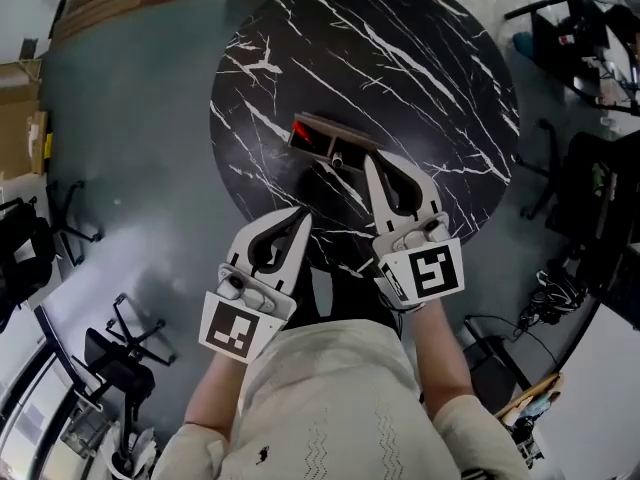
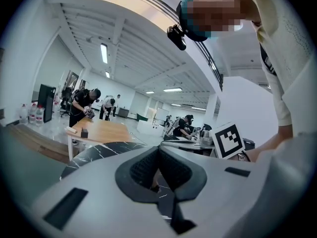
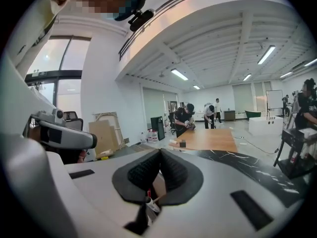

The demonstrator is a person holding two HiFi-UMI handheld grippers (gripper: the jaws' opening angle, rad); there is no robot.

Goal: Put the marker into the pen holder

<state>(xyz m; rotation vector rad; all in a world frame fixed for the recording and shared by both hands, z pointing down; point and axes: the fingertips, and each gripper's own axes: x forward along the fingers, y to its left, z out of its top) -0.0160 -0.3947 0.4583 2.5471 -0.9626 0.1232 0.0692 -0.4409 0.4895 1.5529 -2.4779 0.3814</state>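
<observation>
While left tool (image 1: pixel 302 212) and right tool (image 1: pixel 370 159) hang pinched together, empty, over the tabletop (image 1: pixel 430 58), the pen holder (image 1: pixel 330 138) stands nearby

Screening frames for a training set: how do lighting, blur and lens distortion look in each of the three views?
Head view: evenly lit, sharp at the marble table, edges bent and soft. Left gripper view: strong fisheye with dark corners, ceiling light glaring, left gripper soft near the lens. Right gripper view: same fisheye, window washed out, right gripper slightly blurred.
</observation>
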